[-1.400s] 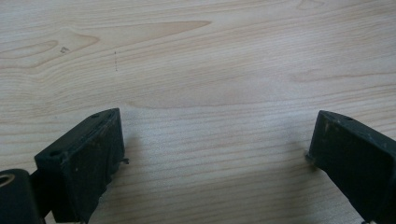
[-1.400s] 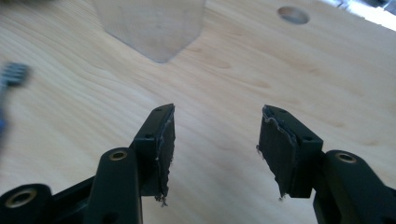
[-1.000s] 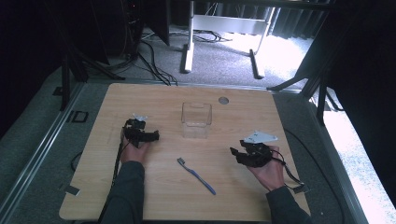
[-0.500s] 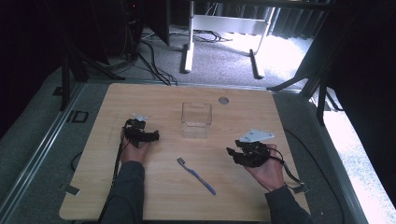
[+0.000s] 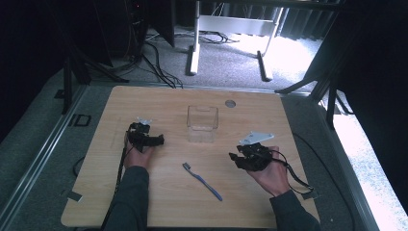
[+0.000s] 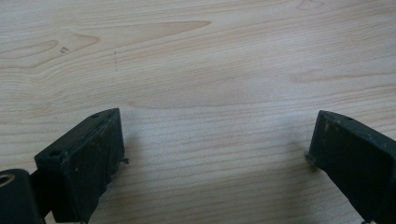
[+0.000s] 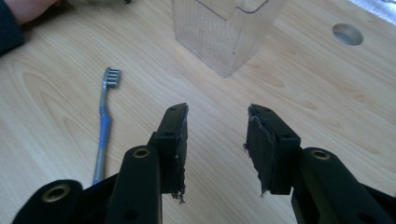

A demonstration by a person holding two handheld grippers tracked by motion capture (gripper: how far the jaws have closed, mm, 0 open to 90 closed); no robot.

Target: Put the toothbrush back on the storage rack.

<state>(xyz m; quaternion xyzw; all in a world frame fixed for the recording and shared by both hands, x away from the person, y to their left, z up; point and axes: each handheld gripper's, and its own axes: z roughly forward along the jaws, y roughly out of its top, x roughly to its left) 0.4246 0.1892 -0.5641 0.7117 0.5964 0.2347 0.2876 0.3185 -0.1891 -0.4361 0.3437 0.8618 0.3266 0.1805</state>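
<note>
right gripper [image 7: 217,140] jaws partly spread, empty, low over the table [image 5: 308,159]; toothbrush [image 7: 103,123] lies flat to its left, between both hands, near the clear container [image 7: 224,28]. risk: thin flat handle slips out of a shallow pinch, or a jaw knocks the light container. left gripper [image 6: 215,154] spread wide over bare wood, empty. container's top cut off in the right gripper view; contents hard to tell

1. A wooden worktop [image 5: 144,197] with a small round hole [image 5: 230,103] near its far edge.
2. Grey carpet floor [image 5: 33,154] around it.
3. Black cables [image 5: 159,62] and white frame legs [image 5: 193,53] behind.
</note>
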